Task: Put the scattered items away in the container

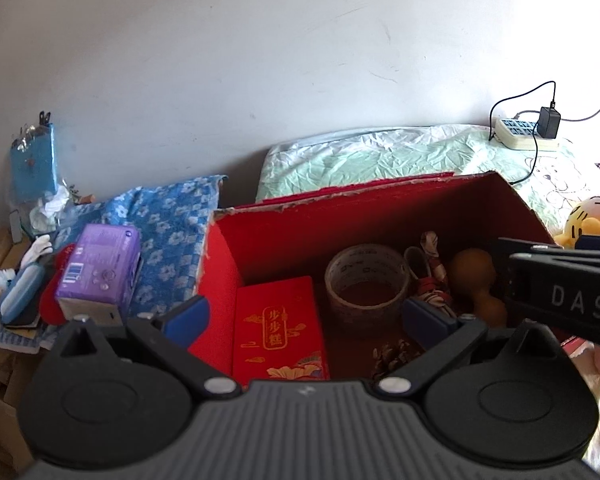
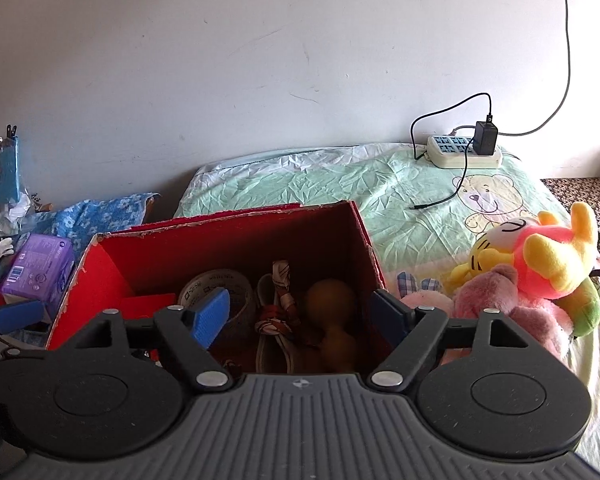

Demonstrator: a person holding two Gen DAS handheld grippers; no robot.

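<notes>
Bedroom wall behind, both grippers hover over a red box (image 2: 228, 236) on the bed: left gripper (image 1: 306, 318) and right gripper (image 2: 300, 314) gape empty above tape roll (image 1: 366, 280), gourd (image 2: 332, 300) and red envelope (image 1: 280, 328) inside.

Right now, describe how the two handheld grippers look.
Both are matte black with ribbed grey bodies, round black discs at each side, silver pivot screws and blue pads on the fingers. The left gripper and right gripper look alike; white letters "DAS" mark the right one's side.
</notes>
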